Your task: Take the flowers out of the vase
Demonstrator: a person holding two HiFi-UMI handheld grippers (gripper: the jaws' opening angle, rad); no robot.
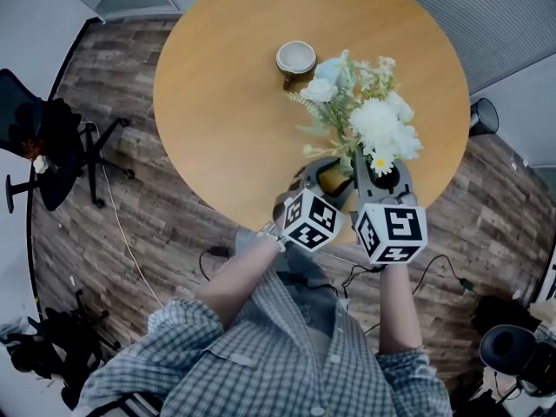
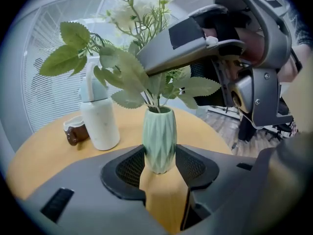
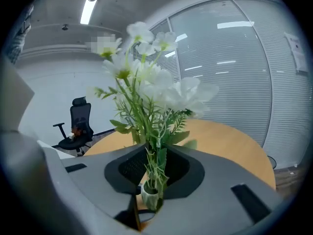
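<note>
Wooden and round, the table (image 1: 226, 102) is carrying the scene, with a person (image 1: 261, 354) in a checked shirt leaning over its near edge and working 2 handheld grippers side by side.

White flowers (image 1: 378, 124) are spreading wide above both tools, still seated in a pale green ribbed vase (image 2: 159, 138) standing upright near that edge. The left gripper (image 2: 160, 164) is bracing the vase, its jaws spread wide and pressing on either flank of the body. The right gripper (image 3: 155, 173) is reaching in higher, its jaws drawn narrow and pinching the bundle of stems (image 3: 155, 158) just above the vase mouth.

Behind them, a white bottle (image 2: 99, 124) and a small brown mug (image 2: 76, 131) are sitting well apart from the action.

Everything is turning on 1 line: the stems are running upright, straight out of the mouth, so the right hand, already the nearer to them, is likely needing to draw straight up along that axis while the left is pinning the vase down.
</note>
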